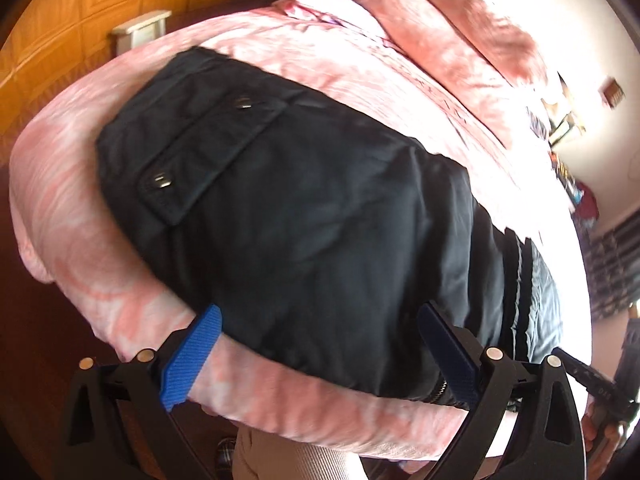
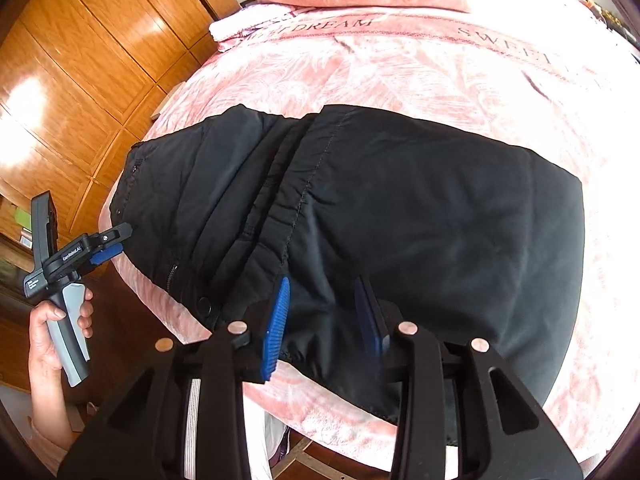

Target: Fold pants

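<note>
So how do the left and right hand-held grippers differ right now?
The left hand-held gripper has wide jaws; the right hand-held gripper has narrower ones. The left sits at the end of the pants, the right nearer their middle. Both are open, gripping nothing.

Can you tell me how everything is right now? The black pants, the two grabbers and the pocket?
Black pants: folded over, lying flat on the pink bedspread.
Pocket flap: snapped shut.
Left gripper: open, holding nothing.
Right gripper: partly open above the pants' near edge, not pinching the cloth.
</note>
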The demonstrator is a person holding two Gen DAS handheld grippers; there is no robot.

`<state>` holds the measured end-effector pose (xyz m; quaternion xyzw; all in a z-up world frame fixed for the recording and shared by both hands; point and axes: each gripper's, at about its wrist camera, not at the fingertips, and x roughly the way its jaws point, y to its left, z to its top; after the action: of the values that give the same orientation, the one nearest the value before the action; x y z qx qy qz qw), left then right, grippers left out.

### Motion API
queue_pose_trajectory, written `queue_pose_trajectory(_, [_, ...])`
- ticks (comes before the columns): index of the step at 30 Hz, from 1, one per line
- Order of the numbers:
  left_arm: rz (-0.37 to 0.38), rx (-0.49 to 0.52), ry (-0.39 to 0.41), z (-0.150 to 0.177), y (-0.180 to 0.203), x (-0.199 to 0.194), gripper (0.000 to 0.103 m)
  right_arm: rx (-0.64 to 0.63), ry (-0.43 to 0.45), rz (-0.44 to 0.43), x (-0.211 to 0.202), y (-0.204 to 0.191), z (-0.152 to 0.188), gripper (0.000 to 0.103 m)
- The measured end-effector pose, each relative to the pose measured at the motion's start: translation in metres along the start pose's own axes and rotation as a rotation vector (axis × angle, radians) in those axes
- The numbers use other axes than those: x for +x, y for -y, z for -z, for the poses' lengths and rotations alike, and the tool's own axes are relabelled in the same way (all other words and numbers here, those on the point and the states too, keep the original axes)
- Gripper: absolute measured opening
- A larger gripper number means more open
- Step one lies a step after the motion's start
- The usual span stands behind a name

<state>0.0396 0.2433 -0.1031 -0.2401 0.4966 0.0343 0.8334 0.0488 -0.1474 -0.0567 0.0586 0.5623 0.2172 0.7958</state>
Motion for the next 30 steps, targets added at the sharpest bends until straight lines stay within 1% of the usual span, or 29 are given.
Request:
queue_pose_trajectory(4, [-0.007, -0.123, 0.045, -0.003, -0.041, -0.012, 0.099, -0.003, -0.024, 0.007, 0.012, -0.002, -0.004, 0.036])
queue_pose_trajectory(7, [0.037, -0.240, 0.078, -0.011, -0.072, -0.015, 0.098, -0.001, -0.035, 0.018, 0.020, -0.002, -0.006, 0.037])
queue_pose_trajectory(10, [0.066, -0.322, 0.070, -0.019, -0.095, -0.007, 0.097, 0.005, -0.042, 0.019, 0.026, -0.001, -0.005, 0.039])
queue_pose_trajectory(14, [0.121, -0.366, 0.050, -0.025, -0.109, 0.007, 0.096, -0.008, -0.048, 0.030, 0.031, -0.003, -0.005, 0.042])
queue_pose_trajectory(15, [0.119, -0.379, 0.045, -0.025, -0.111, 0.010, 0.096, -0.011, -0.050, 0.033, 0.032, -0.004, -0.005, 0.043])
queue_pose_trajectory(18, [0.137, -0.401, 0.056, -0.026, -0.115, 0.015, 0.096, -0.023, -0.051, 0.034, 0.032, -0.005, -0.005, 0.045])
queue_pose_trajectory(23, [0.222, -0.444, 0.079, -0.034, -0.121, 0.021, 0.095, -0.038, -0.053, 0.042, 0.033, -0.006, -0.005, 0.045])
queue_pose_trajectory(25, [0.237, -0.461, 0.087, -0.038, -0.125, 0.024, 0.094, -0.035, -0.052, 0.041, 0.033, -0.005, -0.005, 0.043])
queue_pose_trajectory(30, [0.244, -0.534, 0.108, -0.056, -0.139, 0.034, 0.089, -0.035, -0.054, 0.039, 0.032, -0.004, -0.004, 0.043])
